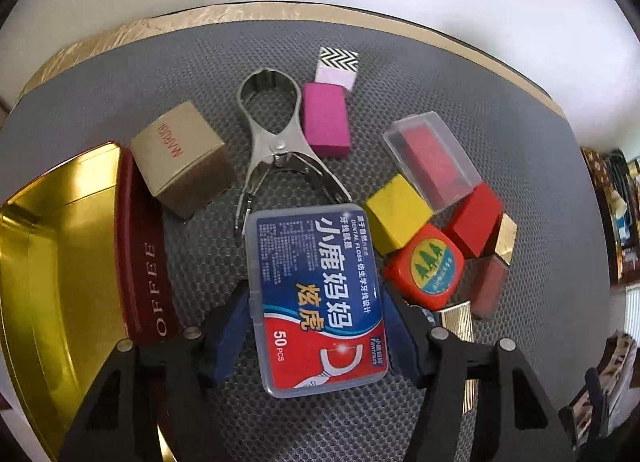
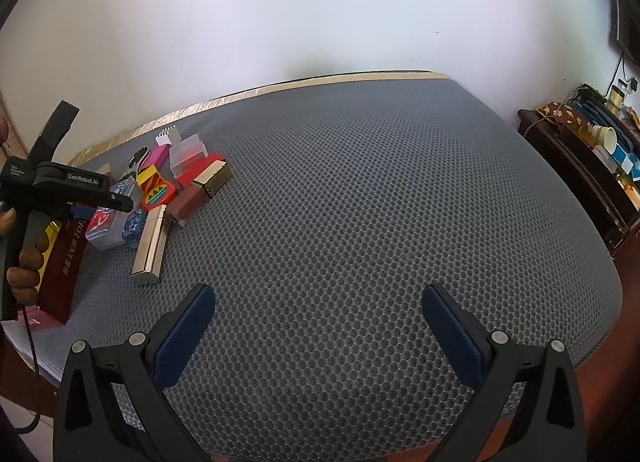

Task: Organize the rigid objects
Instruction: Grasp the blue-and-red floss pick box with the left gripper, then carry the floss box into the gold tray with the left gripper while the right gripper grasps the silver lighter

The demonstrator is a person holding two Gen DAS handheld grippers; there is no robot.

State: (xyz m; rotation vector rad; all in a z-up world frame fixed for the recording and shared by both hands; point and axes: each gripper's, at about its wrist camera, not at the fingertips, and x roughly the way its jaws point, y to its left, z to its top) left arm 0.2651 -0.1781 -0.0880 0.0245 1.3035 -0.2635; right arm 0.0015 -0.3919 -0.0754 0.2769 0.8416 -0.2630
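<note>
Sitting between the left tool's [image 1: 316,326] pads, apparently gripped, was the "DENTAL FLOSS 50 PCS" box [image 1: 316,298]; right tool [image 2: 319,326] gaped empty.

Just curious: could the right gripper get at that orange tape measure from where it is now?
Probably not directly: the right gripper hangs open over bare mat, and the orange tape measure sits wedged among other items beside the left gripper.
</note>
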